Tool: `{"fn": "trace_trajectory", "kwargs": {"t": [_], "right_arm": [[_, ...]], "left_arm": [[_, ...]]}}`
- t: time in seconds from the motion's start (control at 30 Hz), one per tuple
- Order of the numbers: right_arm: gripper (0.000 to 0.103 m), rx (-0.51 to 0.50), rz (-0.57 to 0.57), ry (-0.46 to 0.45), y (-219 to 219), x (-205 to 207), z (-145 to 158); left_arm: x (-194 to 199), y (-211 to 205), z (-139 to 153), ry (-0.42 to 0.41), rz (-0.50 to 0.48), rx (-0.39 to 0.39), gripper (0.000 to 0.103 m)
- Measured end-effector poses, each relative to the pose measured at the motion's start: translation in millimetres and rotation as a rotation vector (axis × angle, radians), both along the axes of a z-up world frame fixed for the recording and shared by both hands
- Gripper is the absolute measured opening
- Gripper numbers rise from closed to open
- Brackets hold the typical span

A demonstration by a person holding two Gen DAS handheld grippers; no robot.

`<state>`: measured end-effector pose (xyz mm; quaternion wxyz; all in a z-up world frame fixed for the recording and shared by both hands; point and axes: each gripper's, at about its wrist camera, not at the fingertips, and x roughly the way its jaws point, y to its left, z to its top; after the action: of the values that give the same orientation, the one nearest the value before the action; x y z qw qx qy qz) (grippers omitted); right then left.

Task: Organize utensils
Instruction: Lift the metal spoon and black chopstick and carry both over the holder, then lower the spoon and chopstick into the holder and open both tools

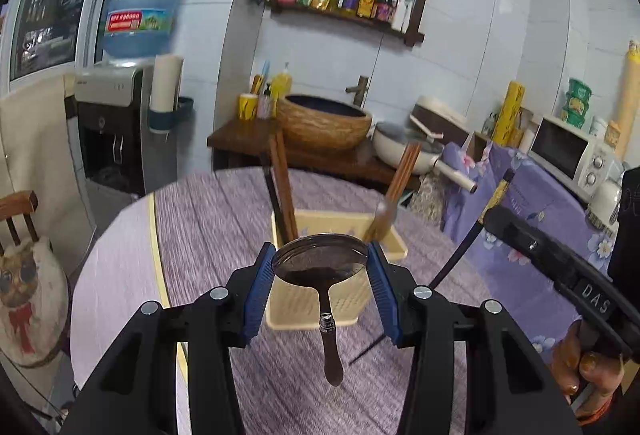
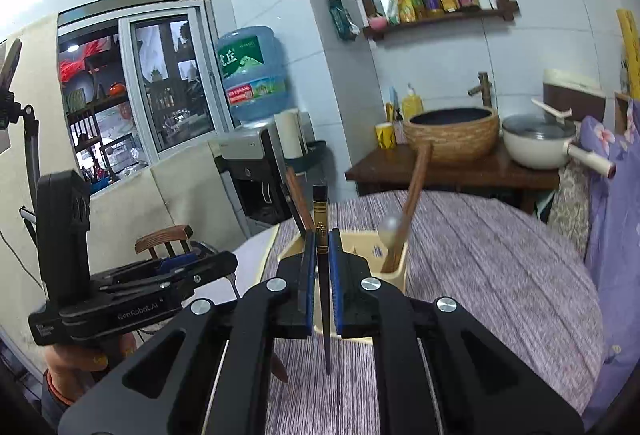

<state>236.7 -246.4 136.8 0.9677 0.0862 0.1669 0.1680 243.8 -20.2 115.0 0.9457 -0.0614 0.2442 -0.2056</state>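
My left tongs (image 1: 320, 267) clamp shiny metal ladle-spoon (image 1: 320, 260) by bowl, handle hanging down, directly above cream plastic utensil caddy (image 1: 386, 241) on bench. My right tongs (image 2: 320, 263) pinch black gold-banded chopstick (image 2: 321, 231), upright, just before caddy.

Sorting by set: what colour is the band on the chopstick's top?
Gold, on a black chopstick; clearest in the right wrist view.

Even indoor light, fisheye-bent edges (dark corners), slight motion blur.
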Motion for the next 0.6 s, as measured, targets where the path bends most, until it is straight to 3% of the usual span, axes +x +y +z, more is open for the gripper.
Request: {"fn": "trace_trajectory", "kwargs": {"t": [0.2,0.3,0.43,0.6], "right_arm": [[0.008,-0.012,-0.021,-0.059,-2,24,56],[0.008,-0.007,-0.039,-0.075,-4,37,74],[0.008,-0.021,-0.083,-0.102,-4,57,83],[0.008,-0.036,-0.120,-0.089,-3,76,59]], "left_arm": [[21,-1,60,-0.097,0.033,-0.032,0.046],[39,-7,73,-0.113,0.058,-0.036,0.046],[67,-18,66,-0.102,0.099,-0.020,0.046],[83,-27,36,-0.080,0.129,0.013,0.046]]}}
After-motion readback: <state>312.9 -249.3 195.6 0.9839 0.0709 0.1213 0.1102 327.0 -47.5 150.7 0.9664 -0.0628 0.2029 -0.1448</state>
